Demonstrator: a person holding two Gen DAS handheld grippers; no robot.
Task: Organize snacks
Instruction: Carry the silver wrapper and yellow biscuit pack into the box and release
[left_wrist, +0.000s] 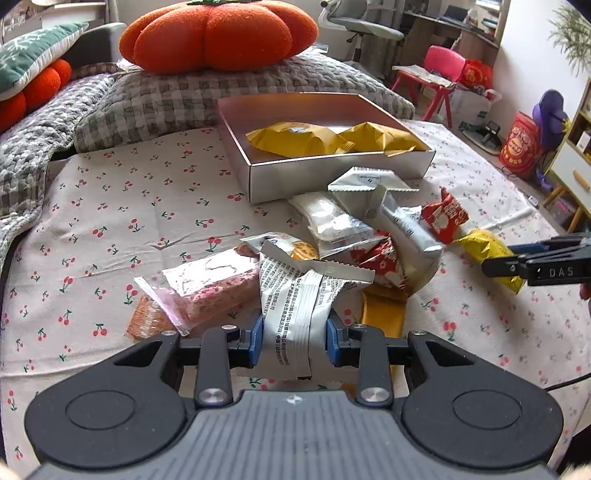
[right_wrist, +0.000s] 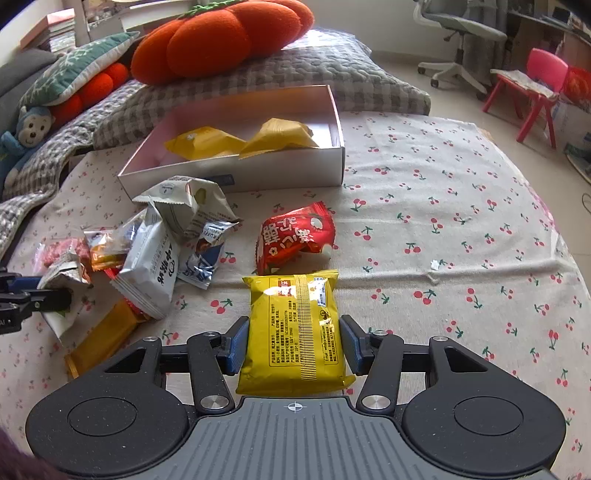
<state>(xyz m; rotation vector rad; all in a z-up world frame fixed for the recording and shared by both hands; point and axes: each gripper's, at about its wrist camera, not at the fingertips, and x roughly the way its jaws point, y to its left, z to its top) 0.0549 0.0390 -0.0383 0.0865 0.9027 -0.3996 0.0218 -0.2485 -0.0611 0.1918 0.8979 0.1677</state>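
Observation:
My left gripper (left_wrist: 294, 341) is shut on a white snack packet (left_wrist: 295, 310) with black print, at the near edge of a pile of snacks (left_wrist: 351, 236) on the cherry-print bed sheet. My right gripper (right_wrist: 293, 345) has its pads against both sides of a yellow snack packet (right_wrist: 295, 332) lying on the sheet. A red packet (right_wrist: 295, 236) lies just beyond it. The open white box (left_wrist: 332, 173) holds two yellow packets (left_wrist: 295, 138); it also shows in the right wrist view (right_wrist: 236, 177). The right gripper appears at the right edge of the left wrist view (left_wrist: 495, 264).
A grey checked quilt (left_wrist: 166, 99) and an orange pumpkin cushion (left_wrist: 218, 33) lie behind the box. A pink bar in clear wrap (left_wrist: 210, 291) and an orange wafer pack (right_wrist: 103, 339) lie by the pile. A red chair (right_wrist: 532, 88) stands off the bed.

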